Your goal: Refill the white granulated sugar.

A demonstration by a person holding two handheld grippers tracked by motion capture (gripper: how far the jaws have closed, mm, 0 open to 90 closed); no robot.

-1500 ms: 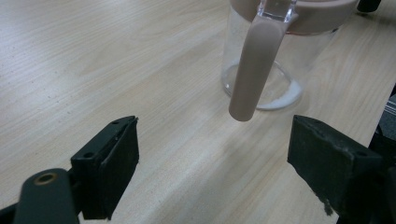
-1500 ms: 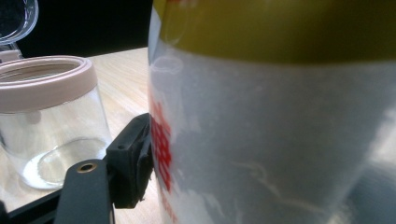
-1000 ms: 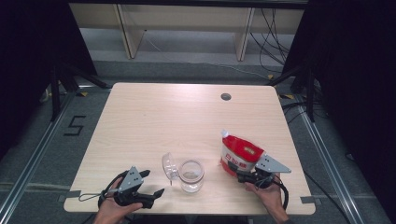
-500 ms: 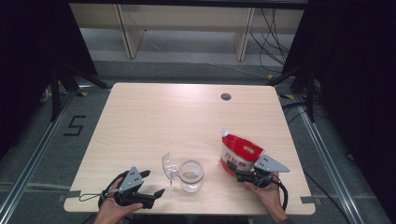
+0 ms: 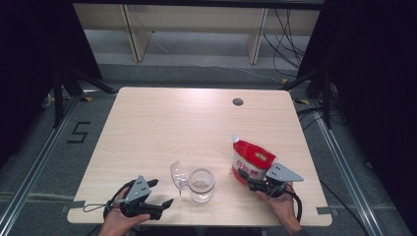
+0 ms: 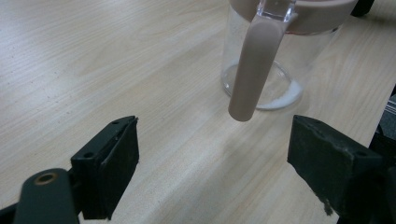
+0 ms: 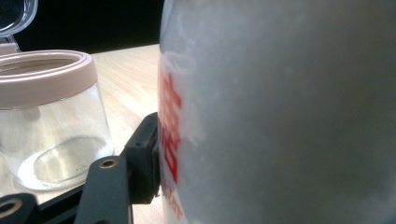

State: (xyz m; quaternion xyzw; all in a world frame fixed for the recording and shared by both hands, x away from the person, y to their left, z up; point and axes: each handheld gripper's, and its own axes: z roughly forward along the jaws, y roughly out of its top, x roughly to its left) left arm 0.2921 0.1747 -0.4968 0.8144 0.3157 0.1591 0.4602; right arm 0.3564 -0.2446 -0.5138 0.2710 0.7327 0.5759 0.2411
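Note:
A red and white pouch [image 5: 252, 160] stands upright at the table's front right. My right gripper [image 5: 248, 176] reaches it from the front. Its jaws have just been closing with the pouch [image 7: 280, 116] between them. The left pad [image 7: 147, 154] lies against the pouch's side, and the other jaw is hidden behind it. A clear jar [image 5: 201, 184] with a beige rim stands at front centre, its lid [image 5: 178, 174] flipped open to the left. My left gripper [image 5: 162, 191] rests open at front left, and its jaws point at the jar [image 6: 266, 70] and the beige clasp [image 6: 250, 70].
The wooden table [image 5: 162, 123] has a round cable hole [image 5: 238, 102] near its far right edge. Both hands sit near the front edge. A cable loops from each gripper. Beyond the table are dark stands and shelf legs.

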